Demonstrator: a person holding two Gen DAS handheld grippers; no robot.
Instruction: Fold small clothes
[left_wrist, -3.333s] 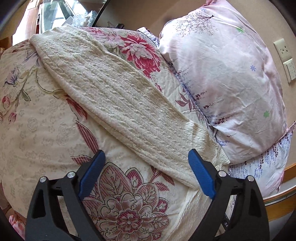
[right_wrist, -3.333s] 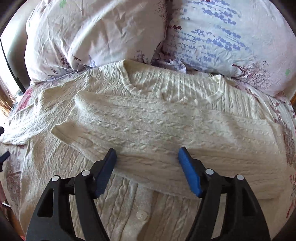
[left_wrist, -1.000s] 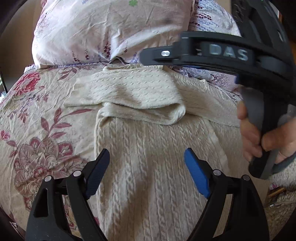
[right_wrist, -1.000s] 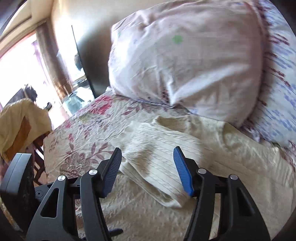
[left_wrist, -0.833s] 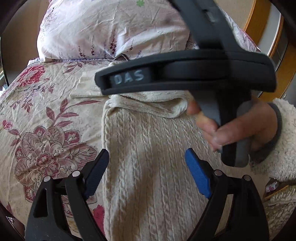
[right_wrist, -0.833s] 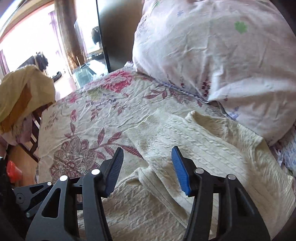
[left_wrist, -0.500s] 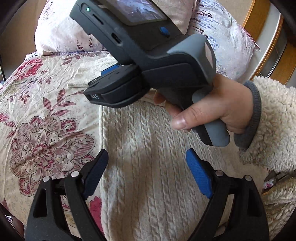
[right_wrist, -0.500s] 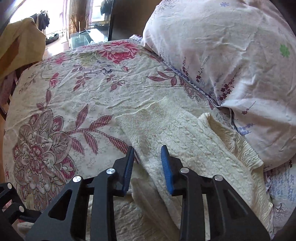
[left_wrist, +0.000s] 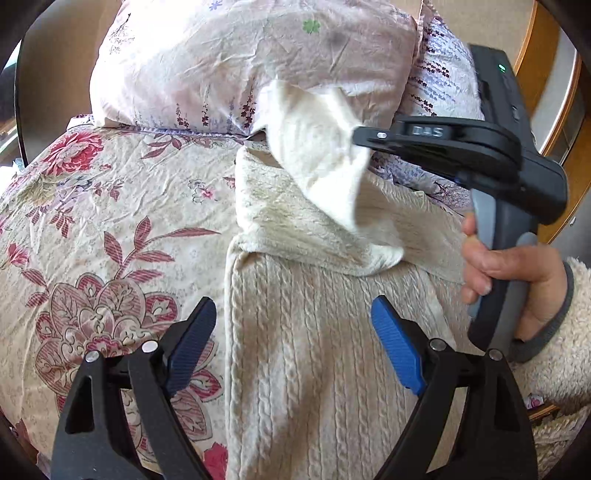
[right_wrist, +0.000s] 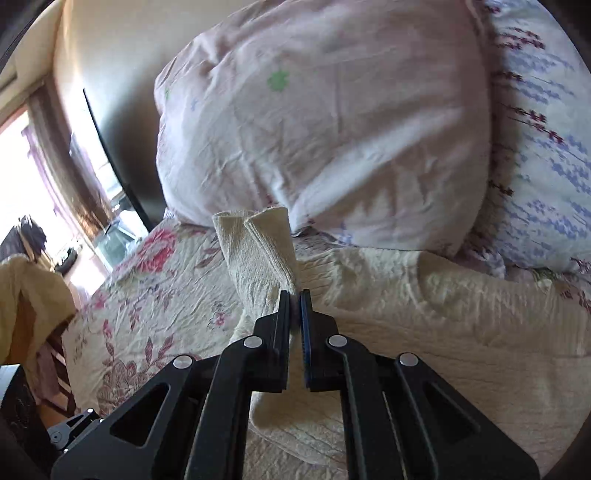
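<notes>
A bedroom in a home. A bed is covered by a cream quilted bedspread printed with red and pink flowers. A plump pale pink pillow with small floral sprigs and a white pillow with lavender-blue flower print lean at its head. Bright daylight enters through a curtained window beyond the bed.

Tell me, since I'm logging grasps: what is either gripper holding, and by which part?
The right gripper pinches the cream sweater by its sleeve cuff, lifted. The left gripper holds nothing.
</notes>
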